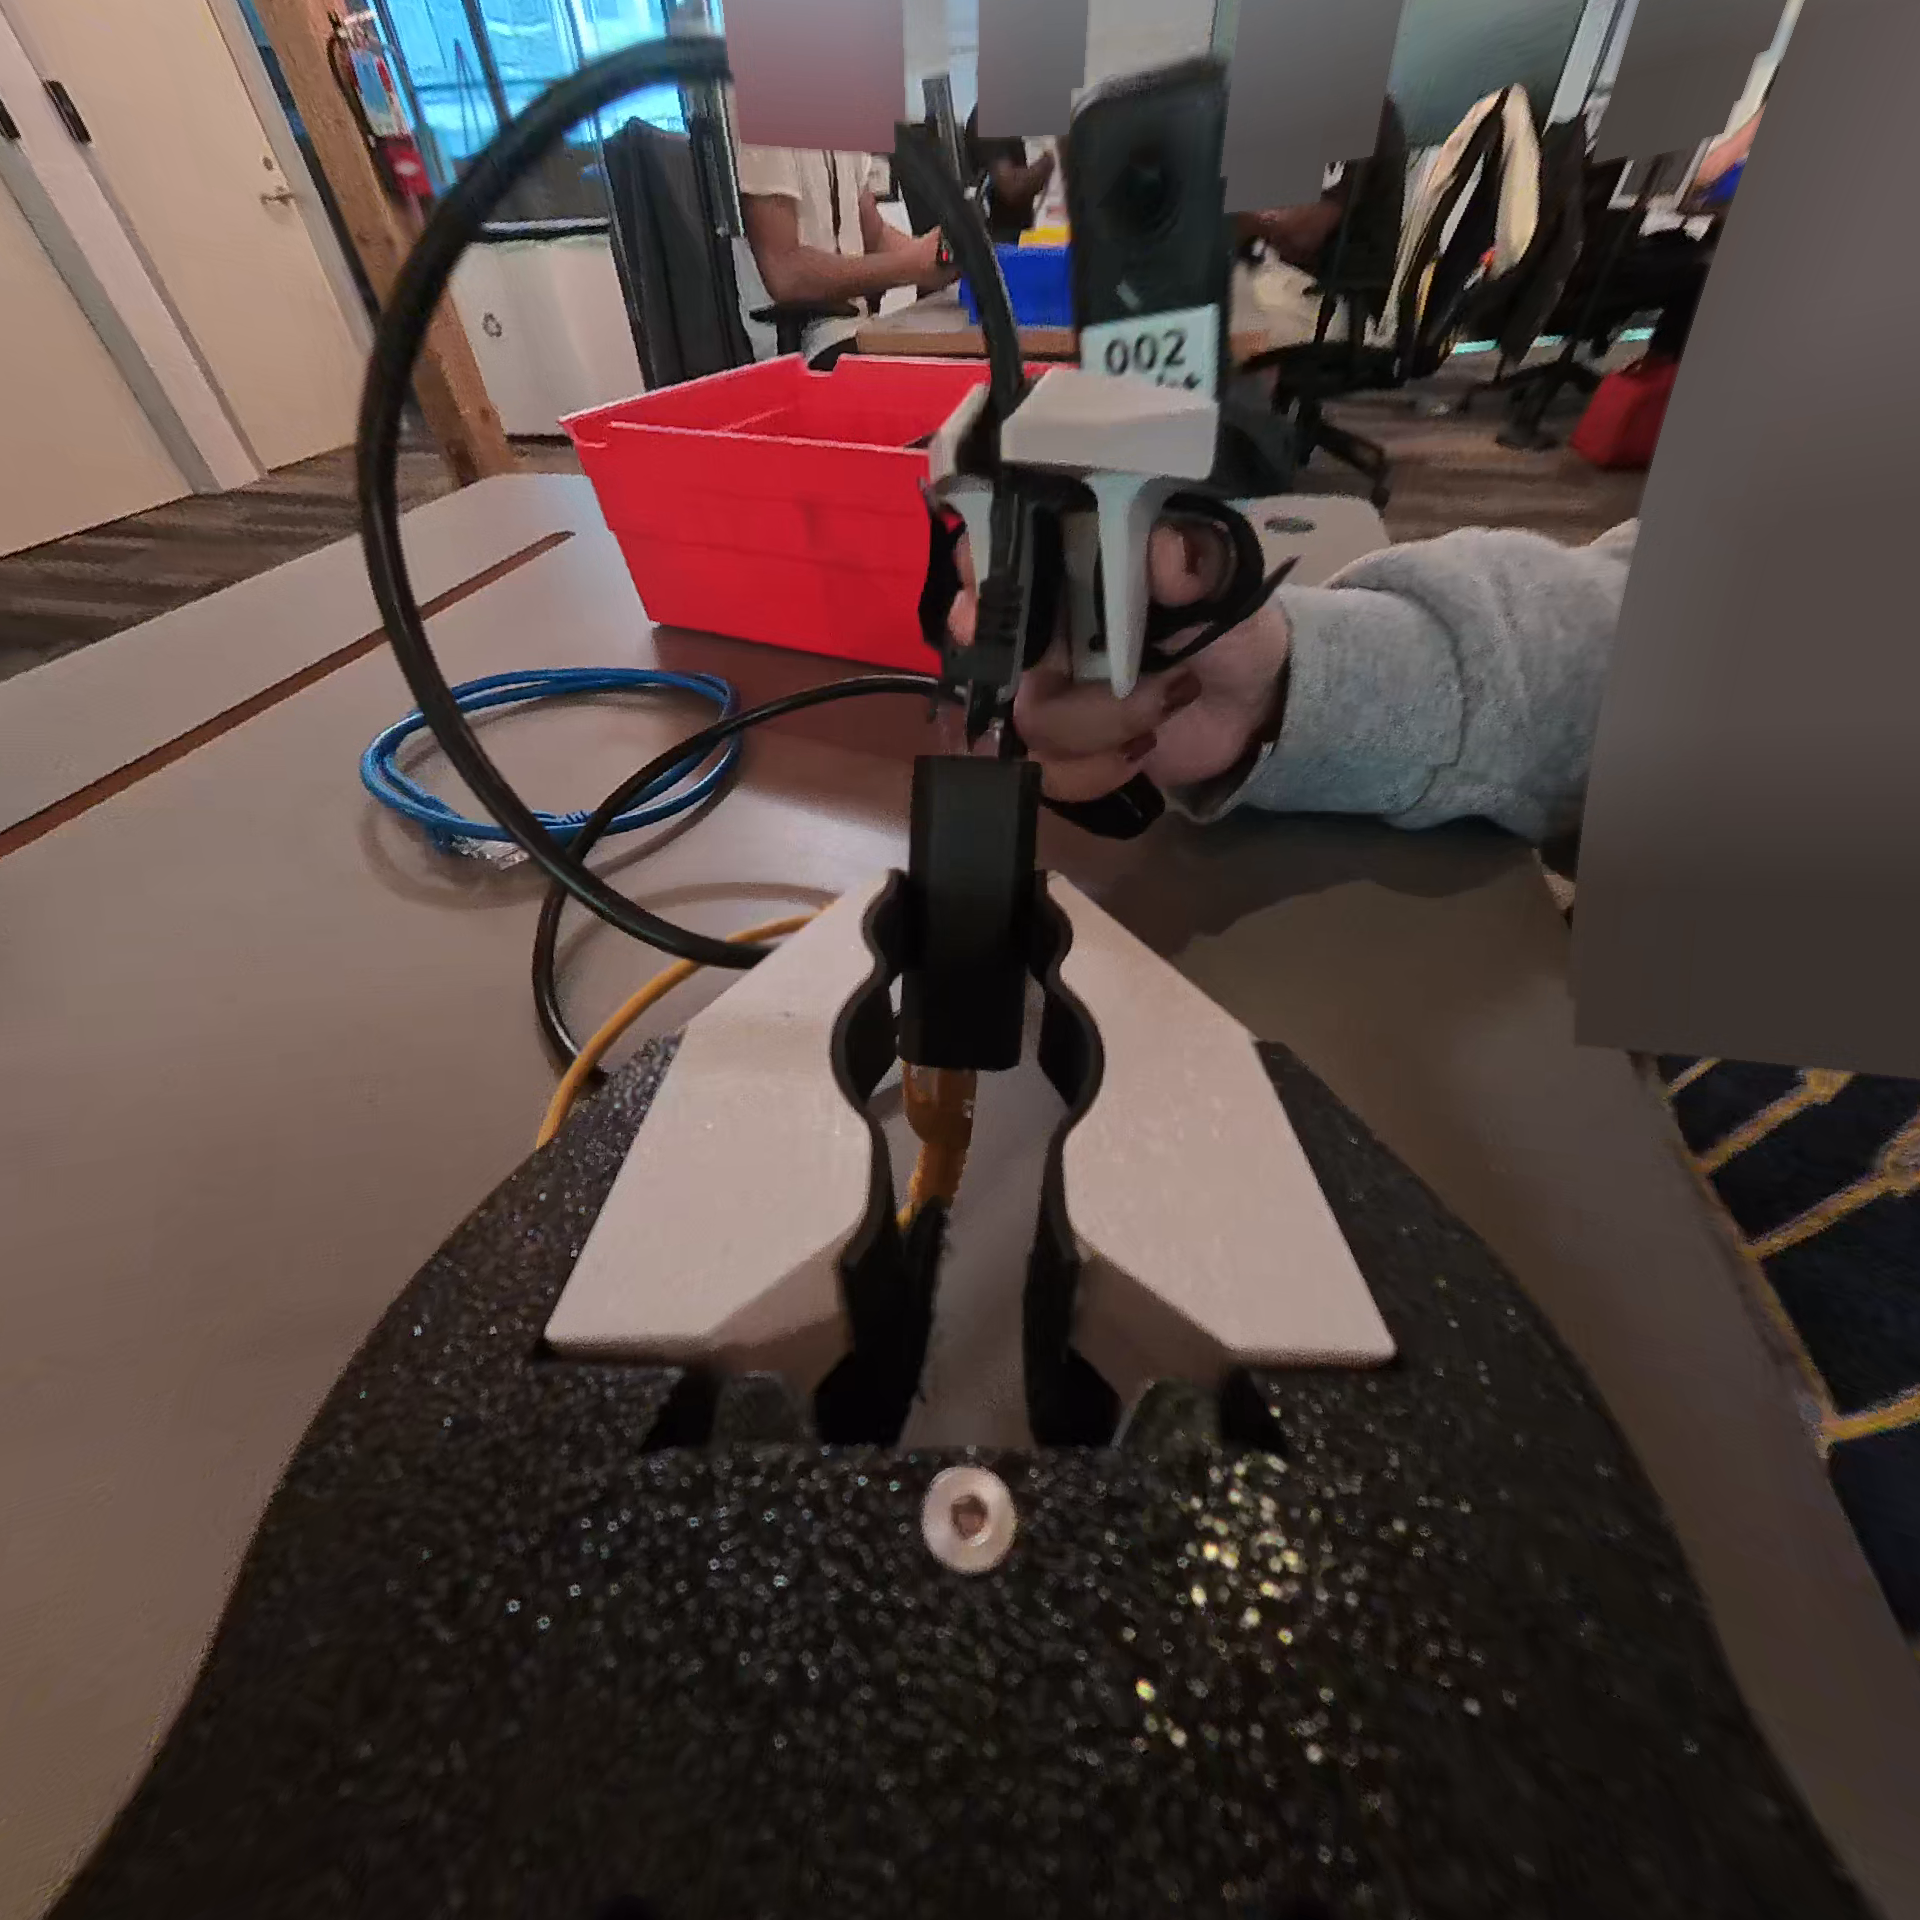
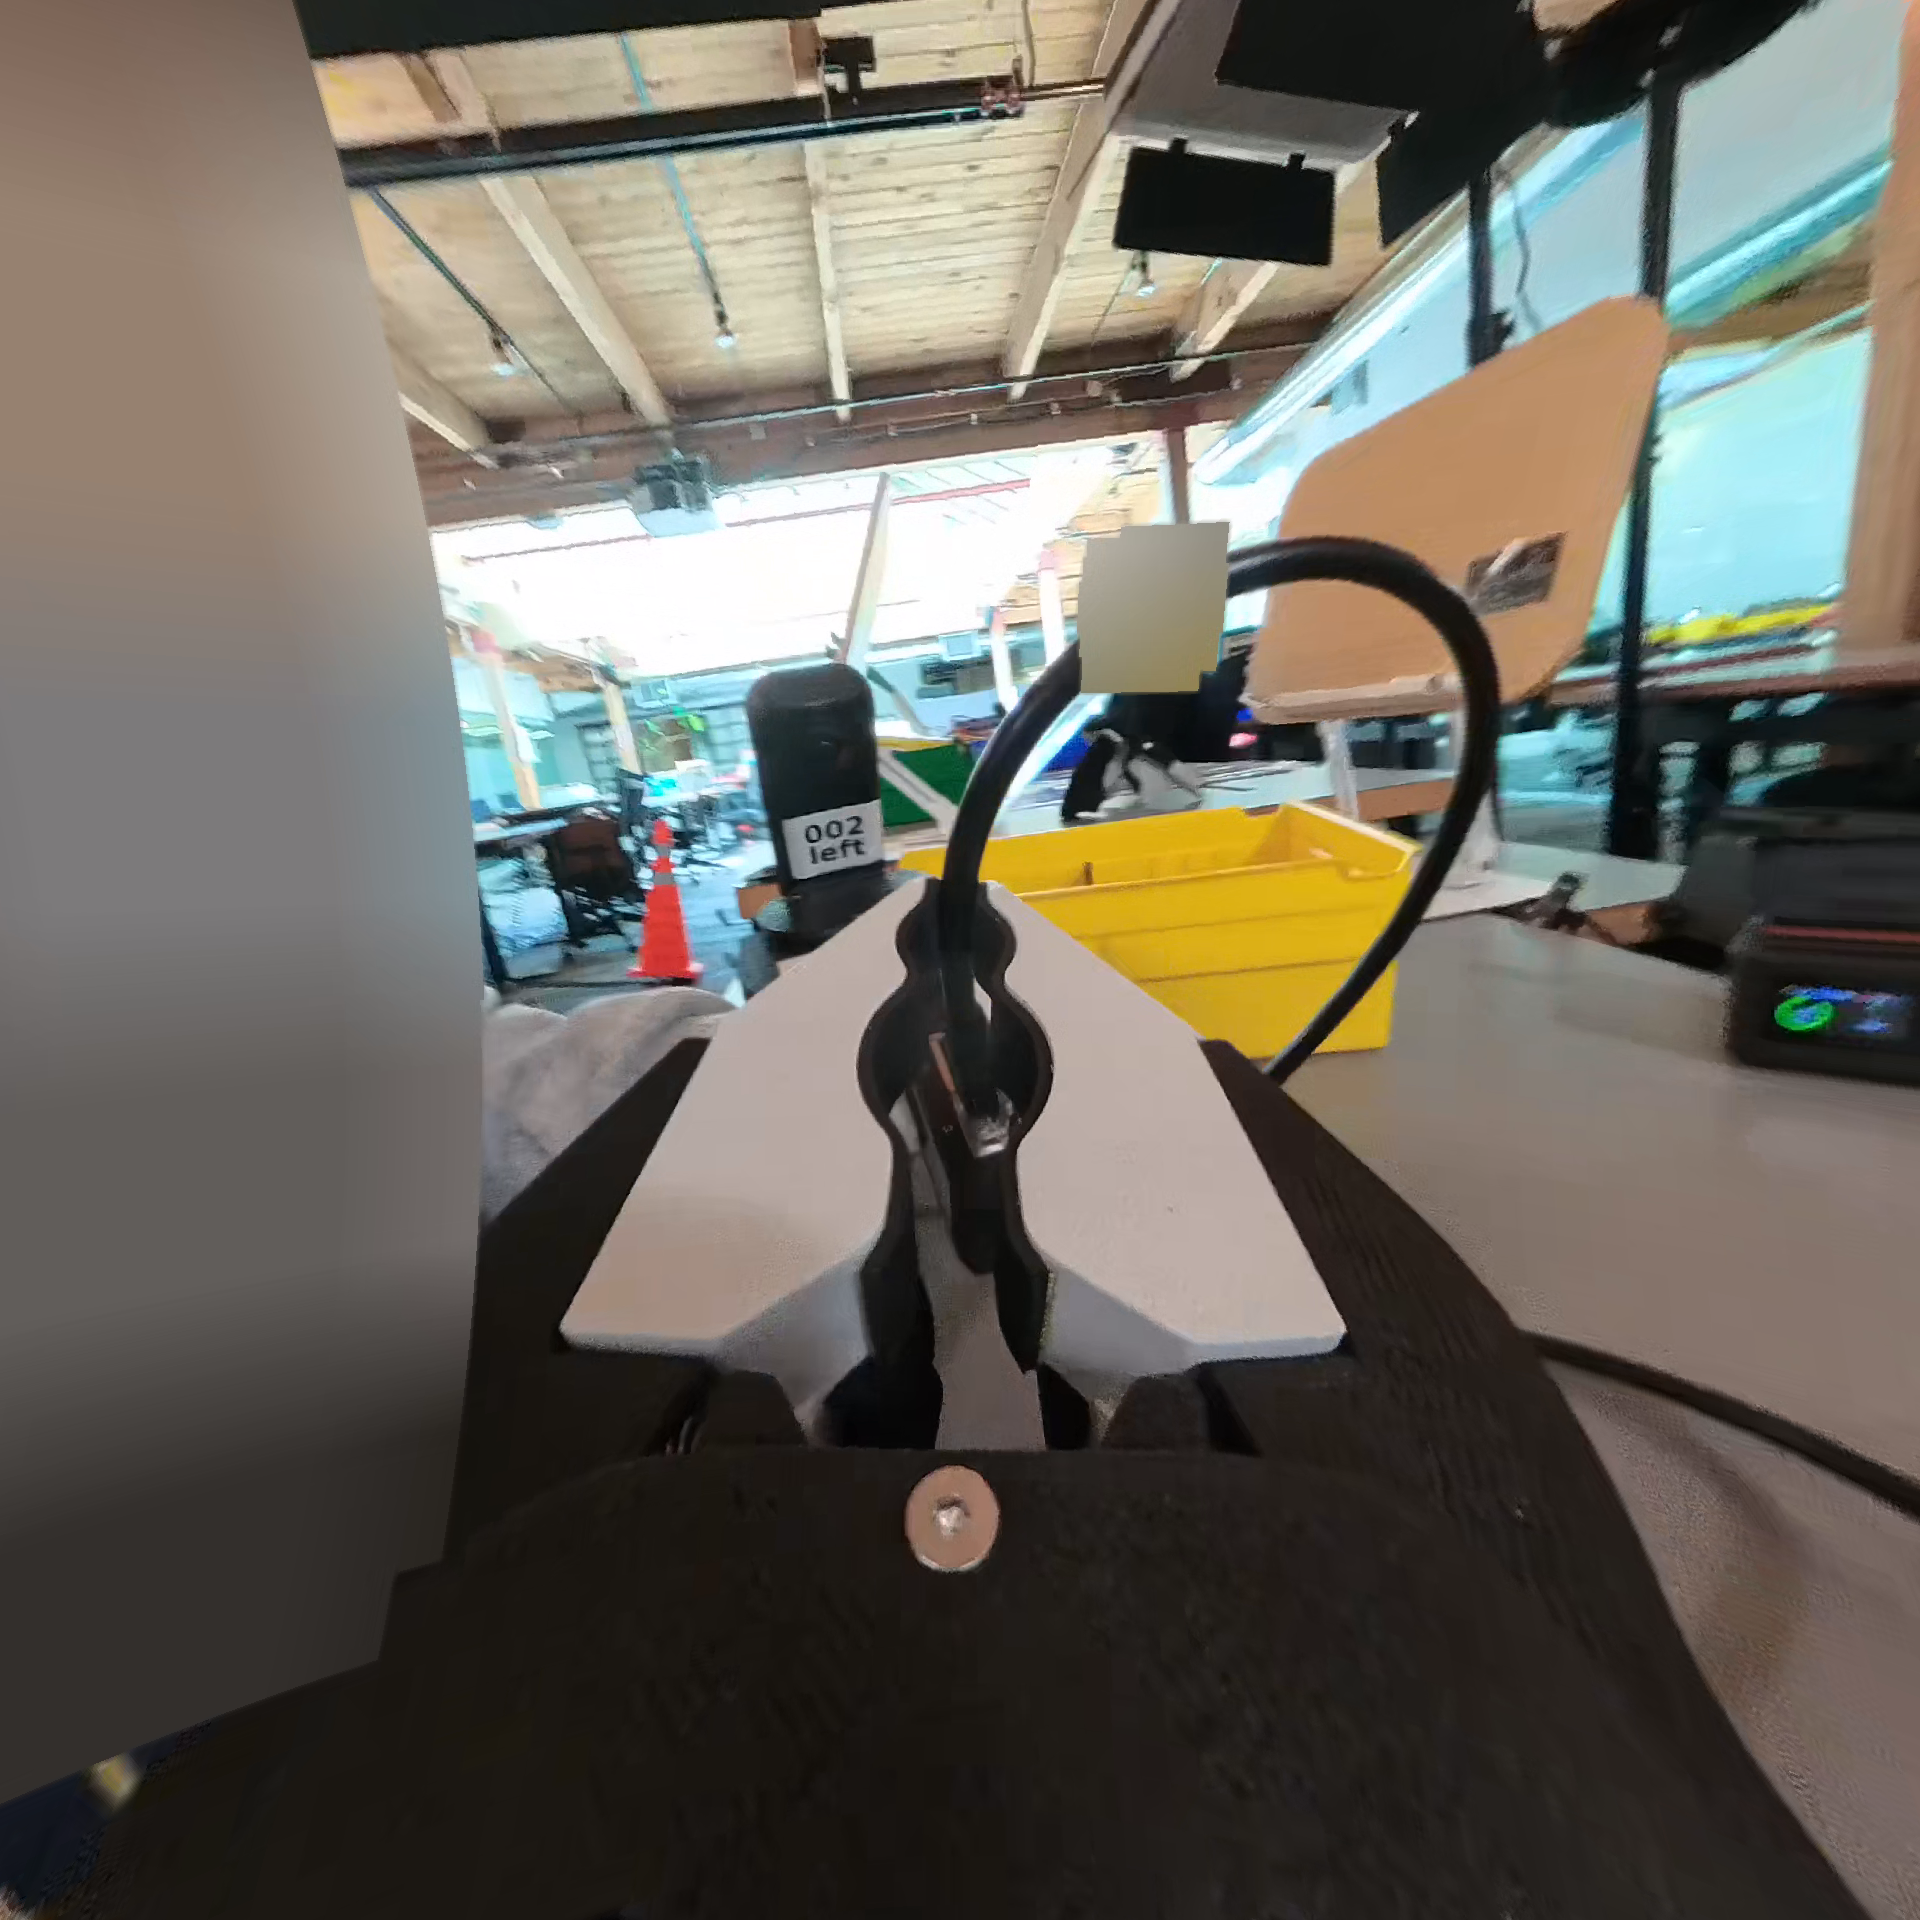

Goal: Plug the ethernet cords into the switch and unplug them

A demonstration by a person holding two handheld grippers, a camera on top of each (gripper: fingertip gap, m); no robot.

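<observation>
A coiled blue ethernet cord [image 1: 551, 758] lies at the left on the brown table [image 1: 208, 1143], with a stacked red plastic bin [image 1: 769, 520] behind it. In the middle, the left gripper [image 1: 971, 935] is clamped on a small black box-shaped switch [image 1: 971, 914]; a yellow ethernet cord [image 1: 644, 1013] is plugged into its near end. Just beyond, the right gripper [image 1: 1039, 665] pinches the plug of a looping black ethernet cord [image 1: 390, 582], its tip just at the switch's far end. The right wrist view shows that plug [image 2: 977, 1122] squeezed between the white fingers [image 2: 748, 1143].
</observation>
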